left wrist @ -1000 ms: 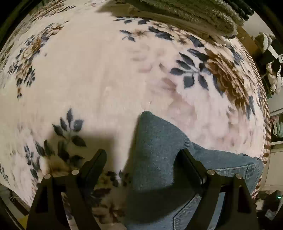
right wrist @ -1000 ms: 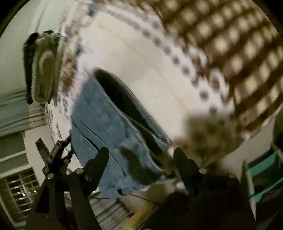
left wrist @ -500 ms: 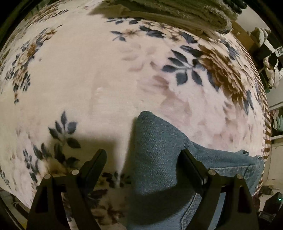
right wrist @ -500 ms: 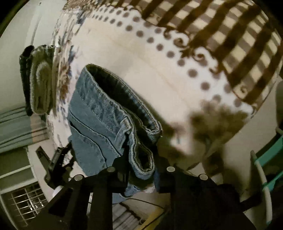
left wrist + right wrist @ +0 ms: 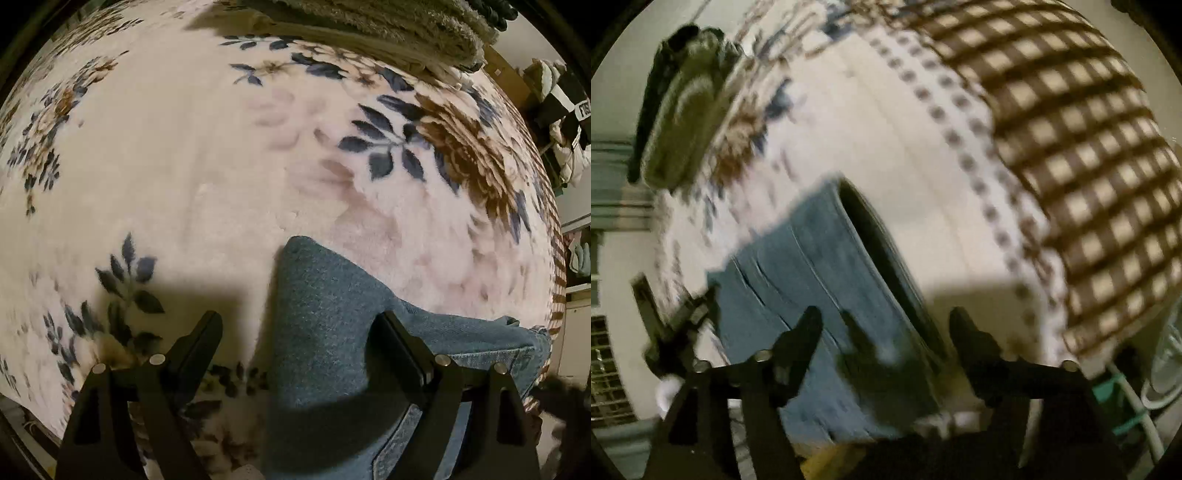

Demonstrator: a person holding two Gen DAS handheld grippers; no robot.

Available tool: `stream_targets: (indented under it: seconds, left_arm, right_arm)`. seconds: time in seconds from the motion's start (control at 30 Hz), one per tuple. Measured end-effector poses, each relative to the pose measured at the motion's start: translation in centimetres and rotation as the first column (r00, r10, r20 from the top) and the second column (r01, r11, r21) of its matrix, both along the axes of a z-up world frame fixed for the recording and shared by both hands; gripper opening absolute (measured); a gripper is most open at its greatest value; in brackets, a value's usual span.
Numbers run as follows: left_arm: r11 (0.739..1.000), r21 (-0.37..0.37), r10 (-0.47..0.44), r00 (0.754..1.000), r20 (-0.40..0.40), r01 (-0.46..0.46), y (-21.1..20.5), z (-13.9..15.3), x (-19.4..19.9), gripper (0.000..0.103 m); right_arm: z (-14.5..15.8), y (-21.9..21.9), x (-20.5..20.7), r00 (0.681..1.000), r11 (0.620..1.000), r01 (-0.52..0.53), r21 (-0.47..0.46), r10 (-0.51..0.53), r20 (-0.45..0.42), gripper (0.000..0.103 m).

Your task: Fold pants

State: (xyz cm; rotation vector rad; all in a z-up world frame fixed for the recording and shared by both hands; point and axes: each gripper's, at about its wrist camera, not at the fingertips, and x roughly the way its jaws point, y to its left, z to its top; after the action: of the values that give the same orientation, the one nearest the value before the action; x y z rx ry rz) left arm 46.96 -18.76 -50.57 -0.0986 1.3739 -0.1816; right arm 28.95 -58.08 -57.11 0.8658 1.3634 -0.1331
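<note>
The blue denim pants (image 5: pixel 325 332) lie on a floral blanket (image 5: pixel 184 166), running from centre toward 5 o'clock between the spread, released fingers of the left gripper (image 5: pixel 299 332), while the right gripper (image 5: pixel 886 325) likewise stands spread over the blurred waistband (image 5: pixel 879 258).

One pair of blue jeans (image 5: pixel 332 332) lies on one floral blanket (image 5: pixel 184 166). One folded green towel (image 5: pixel 388 22) sits at its far edge. Two grippers show, left gripper (image 5: pixel 299 332) and right gripper (image 5: pixel 886 328).
</note>
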Motion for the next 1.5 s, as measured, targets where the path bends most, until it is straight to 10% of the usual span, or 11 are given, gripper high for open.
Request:
stream_targets:
  seconds: [0.17, 0.23, 0.37, 0.47, 0.63, 0.77, 1.0, 1.13, 1.33, 1.43, 1.5]
  left_arm:
    - [1.0, 0.008, -0.011, 1.0, -0.003, 0.011, 0.3, 0.0, 0.1, 0.086]
    - [1.0, 0.002, -0.013, 1.0, -0.007, 0.013, 0.4, -0.1, 0.3, 0.086]
    - [1.0, -0.024, -0.002, 1.0, -0.024, 0.001, 0.7, -0.5, 0.6, 0.086]
    - [0.999, -0.031, 0.014, 0.999, -0.031, -0.015, 1.0, 0.1, 0.9, 0.086]
    - [0.995, -0.075, 0.063, 0.998, -0.003, -0.063, 3.2, 2.2, 1.0, 0.086]
    - [0.982, -0.121, 0.138, 0.988, -0.074, -0.146, 4.8, 0.3, 1.8, 0.083]
    - [0.989, -0.14, 0.038, 0.999, -0.026, -0.041, 2.1, -0.5, 3.2, 0.007]
    - [0.991, -0.12, 0.054, 0.998, -0.032, -0.058, 2.6, -1.3, 4.0, 0.007]
    - [0.989, -0.135, 0.048, 0.998, -0.03, -0.052, 3.0, 1.2, 3.5, 0.009]
    - [0.973, -0.209, 0.094, 0.995, -0.018, -0.096, 4.7, 3.4, 1.7, 0.038]
    - [0.954, -0.275, 0.125, 0.992, 0.002, -0.12, 6.2, 4.4, -0.6, 0.076]
  right_arm:
    - [-3.3, -0.6, 5.1, 0.999, 0.996, 0.03, 0.089, -0.028, -0.03, 0.077]
    - [-3.1, -0.1, 6.1, 0.999, 0.993, -0.001, 0.12, -0.004, 0.038, 0.028]
    - [-1.3, 1.3, 6.9, 0.991, 0.988, -0.132, -0.087, 0.133, 0.013, 0.007]
    - [-1.0, -1.7, 5.8, 1.0, 0.995, 0.003, -0.096, -0.003, 0.0, 0.005]
    - [-1.4, -2.5, 4.6, 1.0, 0.997, -0.004, 0.081, 0.005, -0.016, 0.012]
    - [-1.3, -2.7, 2.3, 1.0, 0.987, 0.023, 0.16, -0.021, -0.011, 0.065]
    - [-4.9, 0.2, -1.4, 0.996, 0.968, 0.033, 0.25, -0.011, -0.087, 0.061]
    - [-3.5, 0.1, -2.7, 0.998, 0.985, 0.043, 0.165, -0.033, -0.061, 0.01]
    - [-3.4, -0.3, -3.9, 0.997, 0.978, 0.041, 0.205, -0.027, -0.071, 0.013]
    - [-2.8, -0.7, -4.4, 0.997, 0.961, 0.068, 0.267, -0.055, -0.058, 0.06]
    - [-1.9, -1.0, -5.9, 0.997, 0.955, 0.083, 0.285, -0.082, -0.015, 0.082]
